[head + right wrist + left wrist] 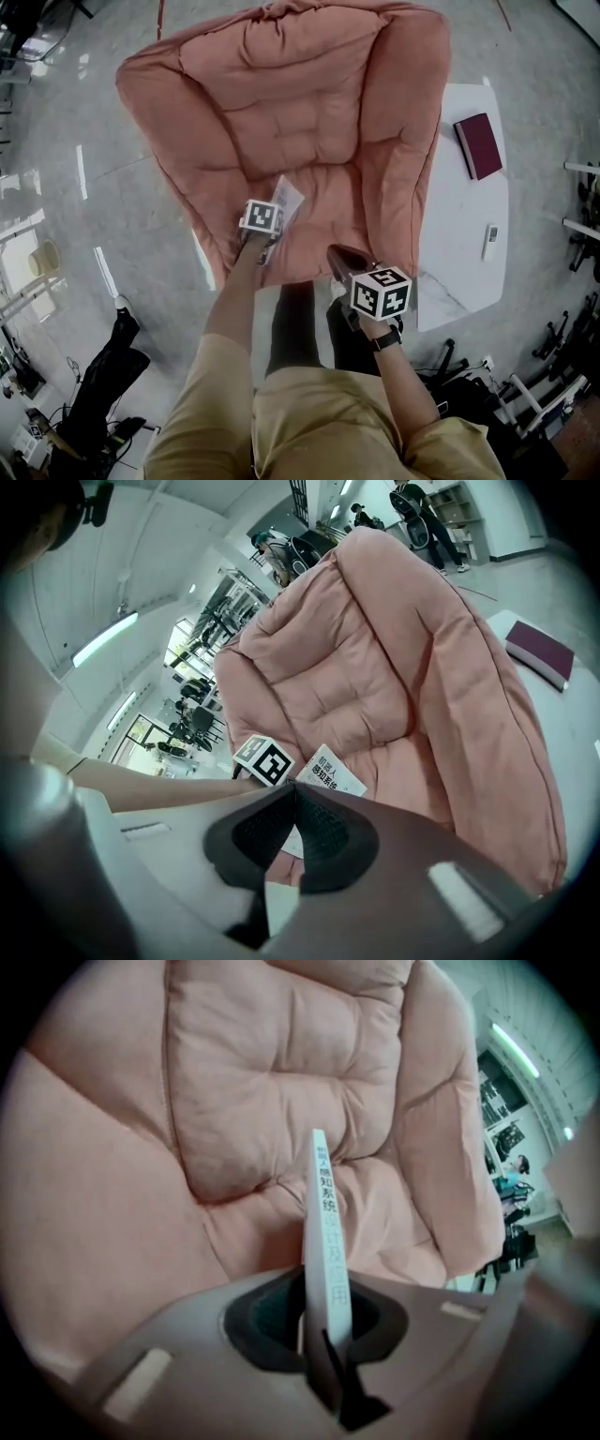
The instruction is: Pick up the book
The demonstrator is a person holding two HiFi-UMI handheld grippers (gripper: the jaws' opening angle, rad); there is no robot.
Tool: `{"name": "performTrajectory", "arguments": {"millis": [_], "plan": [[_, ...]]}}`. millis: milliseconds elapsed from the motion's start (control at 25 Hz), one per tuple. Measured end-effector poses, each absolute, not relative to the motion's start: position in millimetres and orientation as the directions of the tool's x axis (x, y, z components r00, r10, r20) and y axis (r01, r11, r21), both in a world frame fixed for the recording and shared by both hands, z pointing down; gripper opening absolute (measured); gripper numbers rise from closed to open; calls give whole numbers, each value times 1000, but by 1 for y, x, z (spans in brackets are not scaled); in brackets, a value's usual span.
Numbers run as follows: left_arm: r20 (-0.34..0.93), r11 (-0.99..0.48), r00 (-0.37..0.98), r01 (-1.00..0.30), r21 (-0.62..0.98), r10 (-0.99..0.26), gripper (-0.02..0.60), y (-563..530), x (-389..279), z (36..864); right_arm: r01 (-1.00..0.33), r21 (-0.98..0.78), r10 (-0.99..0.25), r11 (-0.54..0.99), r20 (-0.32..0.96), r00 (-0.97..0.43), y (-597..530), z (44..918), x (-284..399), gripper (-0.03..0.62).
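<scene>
Lifting looks to be the step in hand. The pink chair fills most of the head view, and the book, thin and white, sits at the front of its seat with the left gripper clamped on it. In the left gripper view the book stands edge-on between the dark pads, its printed spine running up and away from the jaws. Whether its far edge rests on the cushion or is already clear of it I cannot tell, since the marker cube hides that spot from above.

I judge that the next move calls for a straight rise with the grip kept firm. The book is held near one end, so it may droop or swing as it leaves the seat.

The right gripper hangs by the seat's front edge, near the left one. Its jaws are together and nothing is between them.

A white table stands to the right of the chair, well apart from the grip. On it lie a red book and, nearer the person, a small remote.

Nothing lies over the book. Only the chair's puffed sides flank it, and they should not hinder an upward lift.
</scene>
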State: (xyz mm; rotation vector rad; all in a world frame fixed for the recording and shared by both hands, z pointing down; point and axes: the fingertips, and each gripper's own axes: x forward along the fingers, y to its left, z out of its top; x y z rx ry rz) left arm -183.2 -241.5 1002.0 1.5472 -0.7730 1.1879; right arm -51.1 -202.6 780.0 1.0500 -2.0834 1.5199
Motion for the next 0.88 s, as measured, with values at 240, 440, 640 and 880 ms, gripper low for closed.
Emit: {"name": "performTrajectory", "arguments": {"millis": [240, 440, 640, 880], "plan": [[926, -401, 376, -852, 337, -21, 43, -222, -162, 945, -725, -661, -390, 195, 626, -675, -200, 747, -47, 8], [890, -335, 432, -868, 366, -147, 43, -200, -152, 883, -717, -663, -435, 213, 593, -677, -191, 713, -34, 8], [825, -261, 468, -879, 398, -318, 43, -188, -142, 802, -728, -632, -492, 266, 560, -667, -182, 668, -21, 6], [698, -226, 462, -884, 408, -547, 43, -192, -135, 682, -726, -594, -566, 346, 485, -666, -175, 603, -11, 8]]}}
